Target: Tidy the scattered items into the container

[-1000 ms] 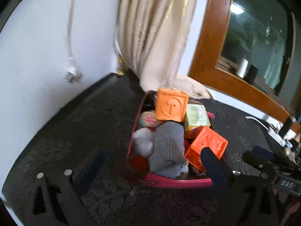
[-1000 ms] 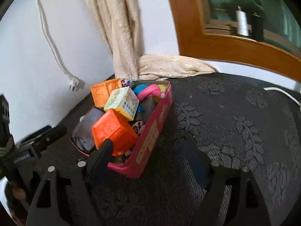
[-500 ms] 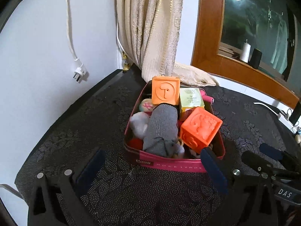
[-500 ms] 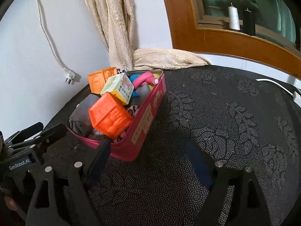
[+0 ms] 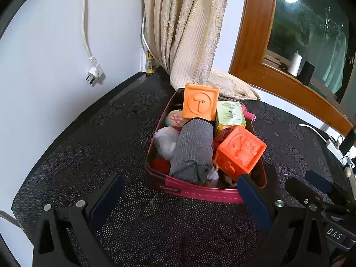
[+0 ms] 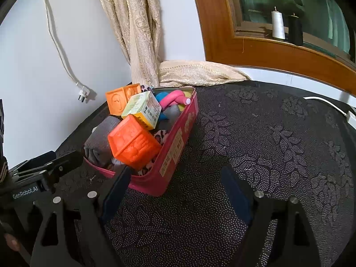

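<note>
A pink tin container (image 5: 195,192) (image 6: 178,142) sits on the dark patterned tablecloth, heaped with items: two orange cubes (image 5: 239,152) (image 6: 133,142), one marked T (image 5: 200,102), a grey rolled cloth (image 5: 193,149), a yellow-green box (image 5: 230,116) (image 6: 142,109), a pink curler (image 6: 175,96). My left gripper (image 5: 180,198) is open and empty, just in front of the container. My right gripper (image 6: 178,184) is open and empty at the container's near right corner. Each gripper shows at the edge of the other's view.
A beige curtain (image 5: 184,29) hangs behind the container, its end bunched on the table (image 6: 200,73). A white plug and cord (image 5: 93,71) hang on the left wall. A wooden window frame (image 6: 267,53) stands at right, a white cable (image 6: 329,104) far right.
Both grippers have pulled back and risen from the container, which now looks smaller and farther. The items in it have not moved.
</note>
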The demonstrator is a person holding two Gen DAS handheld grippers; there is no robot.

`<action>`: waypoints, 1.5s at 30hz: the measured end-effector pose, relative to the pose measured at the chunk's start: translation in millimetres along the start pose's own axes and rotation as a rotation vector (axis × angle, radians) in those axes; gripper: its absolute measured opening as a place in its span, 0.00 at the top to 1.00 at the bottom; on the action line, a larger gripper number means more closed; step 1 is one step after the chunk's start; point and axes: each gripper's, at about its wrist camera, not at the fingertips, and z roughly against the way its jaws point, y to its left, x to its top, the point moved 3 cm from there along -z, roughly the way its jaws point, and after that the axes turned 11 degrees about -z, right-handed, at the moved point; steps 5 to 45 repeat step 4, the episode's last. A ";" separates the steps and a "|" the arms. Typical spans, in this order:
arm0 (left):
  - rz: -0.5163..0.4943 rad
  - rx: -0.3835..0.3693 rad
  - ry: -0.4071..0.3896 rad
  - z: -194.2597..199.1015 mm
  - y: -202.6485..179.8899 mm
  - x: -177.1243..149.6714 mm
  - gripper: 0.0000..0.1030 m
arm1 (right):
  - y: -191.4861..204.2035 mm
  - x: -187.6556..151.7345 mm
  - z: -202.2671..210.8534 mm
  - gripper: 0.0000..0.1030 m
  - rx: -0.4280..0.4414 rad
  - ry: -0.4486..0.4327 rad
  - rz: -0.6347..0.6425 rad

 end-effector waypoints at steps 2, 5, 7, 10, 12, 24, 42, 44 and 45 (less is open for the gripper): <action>-0.006 0.003 -0.008 -0.1 -0.9 -0.5 0.00 | -0.5 -0.3 -0.5 0.17 -0.001 0.000 -0.001; -0.013 0.005 -0.012 0.0 -1.8 -1.0 0.00 | -1.4 -0.6 -1.0 0.17 -0.001 0.000 -0.005; -0.013 0.005 -0.012 0.0 -1.8 -1.0 0.00 | -1.4 -0.6 -1.0 0.17 -0.001 0.000 -0.005; -0.013 0.005 -0.012 0.0 -1.8 -1.0 0.00 | -1.4 -0.6 -1.0 0.17 -0.001 0.000 -0.005; -0.013 0.005 -0.012 0.0 -1.8 -1.0 0.00 | -1.4 -0.6 -1.0 0.17 -0.001 0.000 -0.005; -0.013 0.005 -0.012 0.0 -1.8 -1.0 0.00 | -1.4 -0.6 -1.0 0.17 -0.001 0.000 -0.005; -0.013 0.005 -0.012 0.0 -1.8 -1.0 0.00 | -1.4 -0.6 -1.0 0.17 -0.001 0.000 -0.005; -0.013 0.005 -0.012 0.0 -1.8 -1.0 0.00 | -1.4 -0.6 -1.0 0.17 -0.001 0.000 -0.005; -0.013 0.005 -0.012 0.0 -1.8 -1.0 0.00 | -1.4 -0.6 -1.0 0.17 -0.001 0.000 -0.005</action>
